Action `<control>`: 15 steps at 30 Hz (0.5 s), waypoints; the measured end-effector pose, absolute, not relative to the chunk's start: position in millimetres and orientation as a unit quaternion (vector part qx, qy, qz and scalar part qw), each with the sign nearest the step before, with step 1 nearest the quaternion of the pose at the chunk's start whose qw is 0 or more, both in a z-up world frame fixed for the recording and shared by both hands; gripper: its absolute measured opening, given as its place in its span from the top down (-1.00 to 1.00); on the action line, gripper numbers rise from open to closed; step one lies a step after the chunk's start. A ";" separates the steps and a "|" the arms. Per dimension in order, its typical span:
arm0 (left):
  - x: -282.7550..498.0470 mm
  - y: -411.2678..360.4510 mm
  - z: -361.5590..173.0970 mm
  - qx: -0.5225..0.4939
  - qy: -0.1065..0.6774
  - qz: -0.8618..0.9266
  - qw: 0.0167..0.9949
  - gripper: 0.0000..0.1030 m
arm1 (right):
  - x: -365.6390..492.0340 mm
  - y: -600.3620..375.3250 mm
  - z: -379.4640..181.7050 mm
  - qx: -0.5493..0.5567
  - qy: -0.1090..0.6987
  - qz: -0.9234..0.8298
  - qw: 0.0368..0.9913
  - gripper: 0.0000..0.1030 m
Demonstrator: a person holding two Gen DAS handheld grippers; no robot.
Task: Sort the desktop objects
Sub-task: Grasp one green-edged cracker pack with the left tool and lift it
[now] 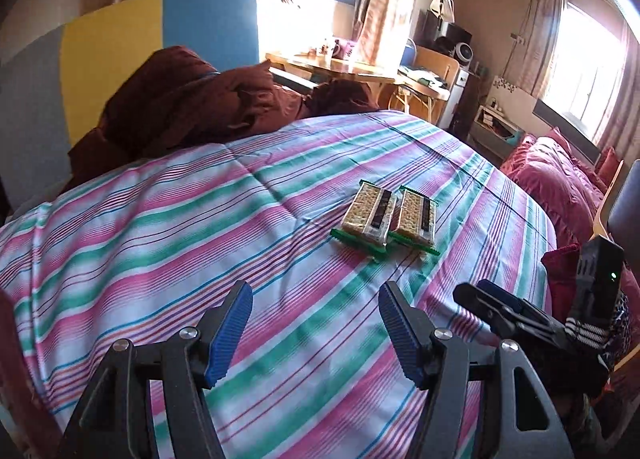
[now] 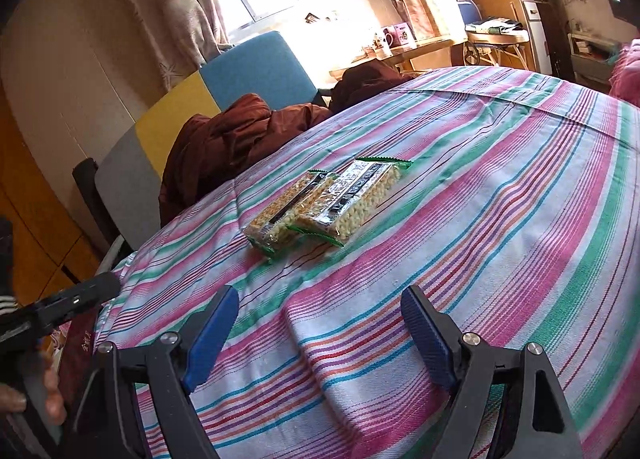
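Two cracker packs with green sealed ends lie side by side on the striped bedsheet [image 1: 200,243]: the left pack [image 1: 370,215] and the right pack [image 1: 416,219]. From the right wrist view they are the left pack [image 2: 280,215] and the right pack [image 2: 356,199], on the bedsheet [image 2: 500,219]. My left gripper [image 1: 315,291] is open and empty, a short way in front of the packs. My right gripper [image 2: 320,295] is also open and empty, hovering over the sheet short of the packs. Each gripper shows at the edge of the other's view: right gripper [image 1: 500,311], left gripper [image 2: 72,299].
A crumpled brown quilt [image 1: 192,103] is piled at the head of the bed against a grey, yellow and blue headboard [image 1: 120,59]. Pink bedding [image 1: 560,179] lies to the right. Behind stands a wooden desk [image 1: 340,67] with cups. A hand [image 2: 48,399] holds the left gripper.
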State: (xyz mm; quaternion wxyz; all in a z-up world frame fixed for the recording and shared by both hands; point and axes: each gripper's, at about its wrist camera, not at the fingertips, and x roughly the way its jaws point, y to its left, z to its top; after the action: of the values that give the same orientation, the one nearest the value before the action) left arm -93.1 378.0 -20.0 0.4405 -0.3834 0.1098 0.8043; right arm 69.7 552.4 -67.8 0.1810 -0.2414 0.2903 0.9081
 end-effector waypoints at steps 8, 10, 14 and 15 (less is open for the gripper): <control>-127.1 464.7 -40.1 -0.405 0.143 0.769 0.474 -0.30 | 71.9 553.2 -70.2 -0.220 0.301 0.916 0.151 -0.77; -127.2 485.3 -45.3 -0.400 0.162 0.757 0.491 -0.30 | 71.7 553.2 -70.3 -0.218 0.301 0.917 0.146 -0.79; -126.2 515.0 -61.5 -0.395 0.203 0.744 0.499 -0.30 | 70.6 552.5 -70.4 -0.218 0.301 0.918 0.141 -0.80; -127.0 519.7 -65.9 -0.397 0.208 0.741 0.500 -0.30 | 70.7 552.6 -70.5 -0.217 0.301 0.918 0.141 -0.80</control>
State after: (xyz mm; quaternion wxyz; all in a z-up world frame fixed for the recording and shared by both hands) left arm -127.0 519.7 -65.9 0.4997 -0.3973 0.2076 0.7412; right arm 70.7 552.6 -70.5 0.1407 -0.2174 0.3011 0.9178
